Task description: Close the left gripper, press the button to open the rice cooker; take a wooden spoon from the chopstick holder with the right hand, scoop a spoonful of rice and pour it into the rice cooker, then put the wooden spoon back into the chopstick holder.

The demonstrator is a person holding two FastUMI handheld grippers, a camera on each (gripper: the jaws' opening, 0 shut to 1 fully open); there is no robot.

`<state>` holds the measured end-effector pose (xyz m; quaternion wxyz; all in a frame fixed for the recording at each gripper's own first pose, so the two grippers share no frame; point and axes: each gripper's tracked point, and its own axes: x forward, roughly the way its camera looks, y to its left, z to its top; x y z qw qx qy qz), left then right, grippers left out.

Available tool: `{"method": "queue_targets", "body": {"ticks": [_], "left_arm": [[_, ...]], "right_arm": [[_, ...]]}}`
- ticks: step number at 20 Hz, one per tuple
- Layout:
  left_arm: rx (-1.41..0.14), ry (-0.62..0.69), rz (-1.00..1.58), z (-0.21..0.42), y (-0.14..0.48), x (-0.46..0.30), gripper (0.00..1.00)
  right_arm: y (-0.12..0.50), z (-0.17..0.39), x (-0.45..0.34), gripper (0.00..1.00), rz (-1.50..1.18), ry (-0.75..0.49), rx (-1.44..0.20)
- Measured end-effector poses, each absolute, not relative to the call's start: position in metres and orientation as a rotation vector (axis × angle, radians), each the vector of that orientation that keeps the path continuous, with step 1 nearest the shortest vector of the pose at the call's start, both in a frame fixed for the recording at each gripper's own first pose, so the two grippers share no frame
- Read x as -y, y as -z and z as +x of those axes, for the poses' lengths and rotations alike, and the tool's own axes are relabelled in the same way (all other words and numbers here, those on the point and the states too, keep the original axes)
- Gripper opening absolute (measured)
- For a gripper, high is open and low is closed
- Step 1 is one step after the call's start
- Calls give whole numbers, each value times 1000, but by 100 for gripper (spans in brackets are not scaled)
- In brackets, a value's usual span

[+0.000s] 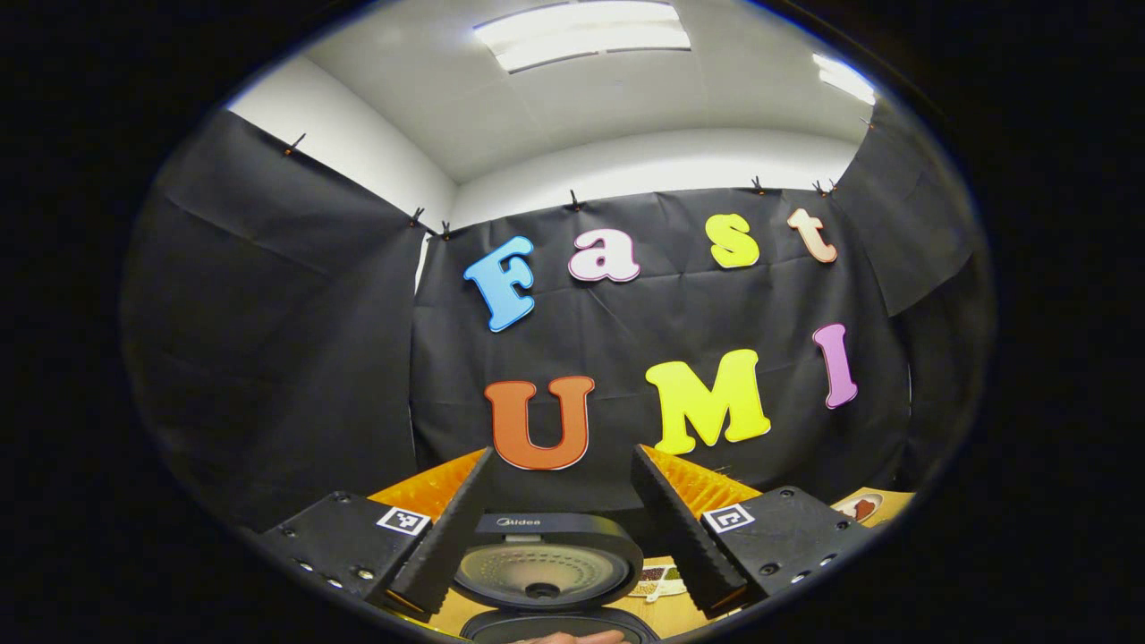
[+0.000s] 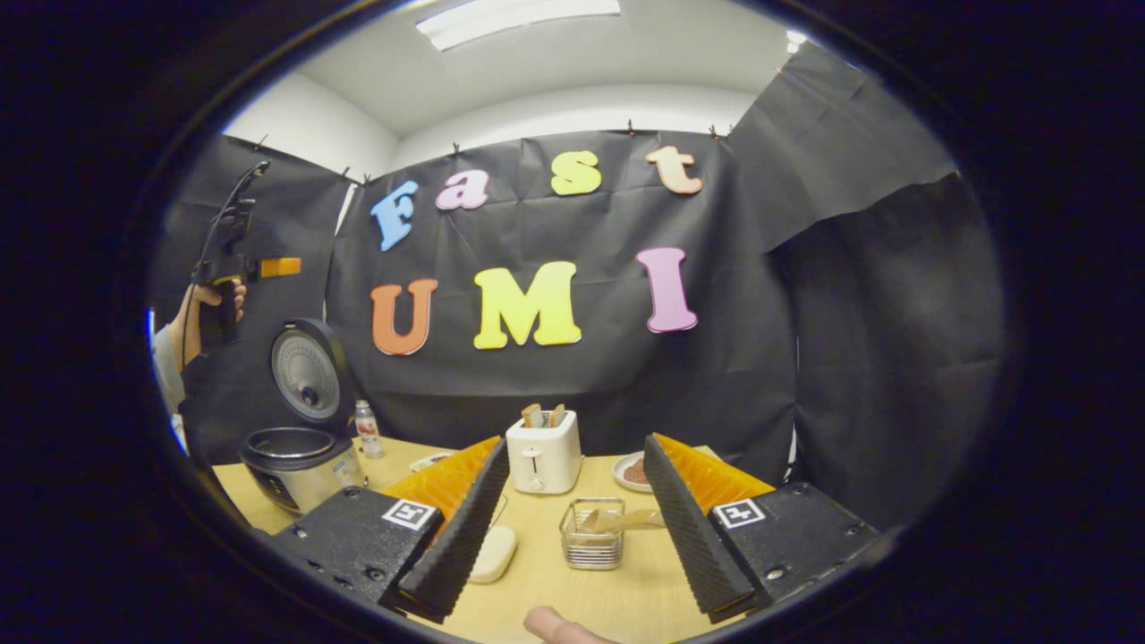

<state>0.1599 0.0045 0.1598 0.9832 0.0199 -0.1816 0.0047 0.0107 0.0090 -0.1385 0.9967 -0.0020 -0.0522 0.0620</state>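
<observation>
The rice cooker (image 2: 300, 465) is standing lid-up at the table's (image 2: 626, 590) left end. The right gripper (image 2: 572, 519) is hovering wide open, holding nothing, over the chopstick holder (image 2: 592, 535) right of the cooker. The left gripper (image 1: 559, 528) is gaping empty above the cooker.

On the table (image 2: 537, 581), the rice cooker (image 2: 300, 465) stands left of the toaster (image 2: 544, 456), the chopstick holder (image 2: 592, 535) seemingly before it.
</observation>
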Motion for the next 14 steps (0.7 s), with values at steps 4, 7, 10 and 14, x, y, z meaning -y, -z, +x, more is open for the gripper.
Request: {"method": "queue_targets", "body": {"ticks": [4,7,10,14], "left_arm": [[299,-39,-78,214,-149,-25,95],[178,-39,-122,253,-117,-35,95],[95,-102,-10,263,-81,-46,94],[38,-102,-7,262,-83,-43,100]], "right_arm": [[133,18,5,98,-28,-85,130],[136,24,12,98,-14,-48,120],[134,21,9,98,-19,-74,129],[137,16,9,98,-13,-89,114]]}}
